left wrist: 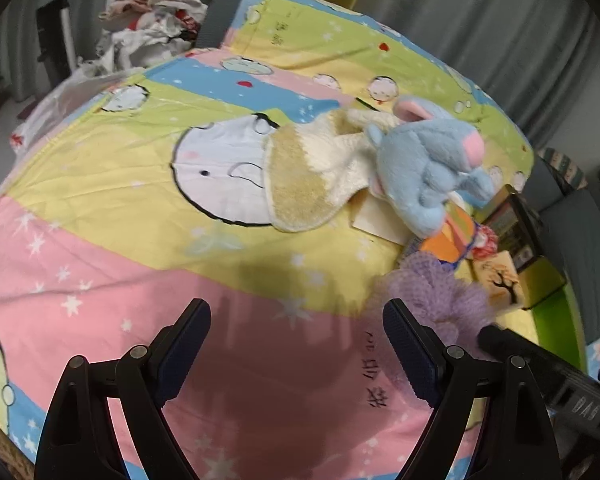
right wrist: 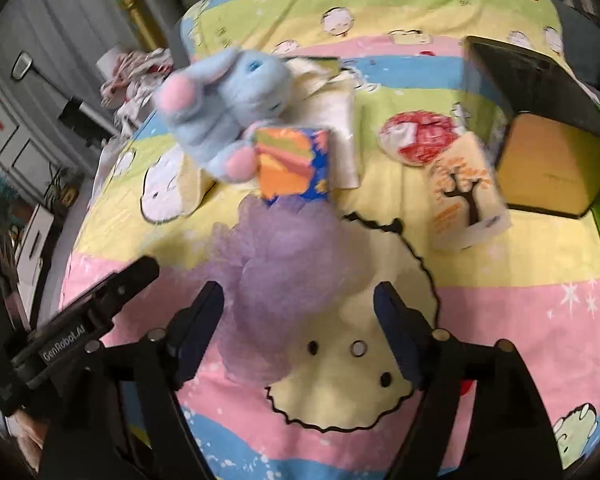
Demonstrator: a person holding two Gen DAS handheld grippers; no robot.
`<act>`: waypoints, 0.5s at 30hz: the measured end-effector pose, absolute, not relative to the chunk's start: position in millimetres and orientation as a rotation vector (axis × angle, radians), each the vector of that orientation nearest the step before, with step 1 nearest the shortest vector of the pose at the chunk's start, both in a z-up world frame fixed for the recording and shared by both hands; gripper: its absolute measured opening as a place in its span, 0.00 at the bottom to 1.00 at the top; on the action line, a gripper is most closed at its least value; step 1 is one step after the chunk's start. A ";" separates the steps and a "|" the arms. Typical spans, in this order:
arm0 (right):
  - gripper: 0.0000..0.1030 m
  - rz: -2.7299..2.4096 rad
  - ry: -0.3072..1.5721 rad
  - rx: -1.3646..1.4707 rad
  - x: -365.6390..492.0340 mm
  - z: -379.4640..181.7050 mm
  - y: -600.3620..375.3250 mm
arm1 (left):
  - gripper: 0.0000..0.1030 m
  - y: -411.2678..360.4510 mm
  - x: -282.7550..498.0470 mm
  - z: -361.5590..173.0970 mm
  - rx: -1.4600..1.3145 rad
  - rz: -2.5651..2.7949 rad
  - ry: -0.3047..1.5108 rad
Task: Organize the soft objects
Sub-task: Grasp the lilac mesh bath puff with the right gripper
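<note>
Two tongs hang over a bed covered by a striped cartoon sheet point(left wrist: 100, 264), and both stand apart with nothing clamped. The left tongs point(left wrist: 296, 338) hover over a bare pink stripe, their pads clear of the cloth. The right tongs point(right wrist: 298, 320) straddle the near edge of a purple mesh bath pouf point(right wrist: 284, 264), which lies on the sheet; the picture is blurred there, but the pads do not seem to press on it. Beyond the pouf sits a blue plush rabbit point(right wrist: 224, 108) with pink ears and feet, leaning against an orange and blue box point(right wrist: 292, 164). Under and behind the rabbit lies a cream and tan fluffy cloth point(left wrist: 300, 176). To the right are a white box with a tree print point(right wrist: 466, 196), a red and white round thing point(right wrist: 418, 138), and a dark box point(right wrist: 548, 160) near the bed's edge. A heap of clothes point(left wrist: 152, 28) lies beyond the far corner.
</note>
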State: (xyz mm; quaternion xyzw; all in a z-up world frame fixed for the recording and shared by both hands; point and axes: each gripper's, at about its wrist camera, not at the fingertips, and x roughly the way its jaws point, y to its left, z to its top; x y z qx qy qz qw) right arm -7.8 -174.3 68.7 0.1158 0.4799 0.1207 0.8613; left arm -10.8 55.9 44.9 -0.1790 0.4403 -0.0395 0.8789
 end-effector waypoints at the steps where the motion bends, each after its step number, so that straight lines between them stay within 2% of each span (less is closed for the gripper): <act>1: 0.84 0.264 0.991 0.276 -10.3 71.3 -181.1 | 0.86 54.1 -10.8 45.4 -0.379 -0.108 0.923; 6: 0.85 0.304 0.937 0.436 -7.6 79.6 -195.3 | 0.86 30.2 -12.5 39.1 -0.384 -0.221 0.953; 10: 0.84 0.342 0.971 0.478 -0.1 65.2 -183.2 | 0.86 8.7 -12.6 30.3 -0.373 -0.274 0.972; 13: 0.76 0.384 1.018 0.497 7.4 50.1 -172.1 | 0.82 -4.8 -13.4 26.1 -0.337 -0.300 0.966; 14: 0.69 0.386 1.029 0.493 10.4 45.6 -171.1 | 0.78 -9.4 -13.7 24.9 -0.310 -0.295 0.957; 15: 0.61 0.382 1.046 0.482 13.1 39.1 -167.4 | 0.69 -13.5 -14.0 23.9 -0.283 -0.285 0.947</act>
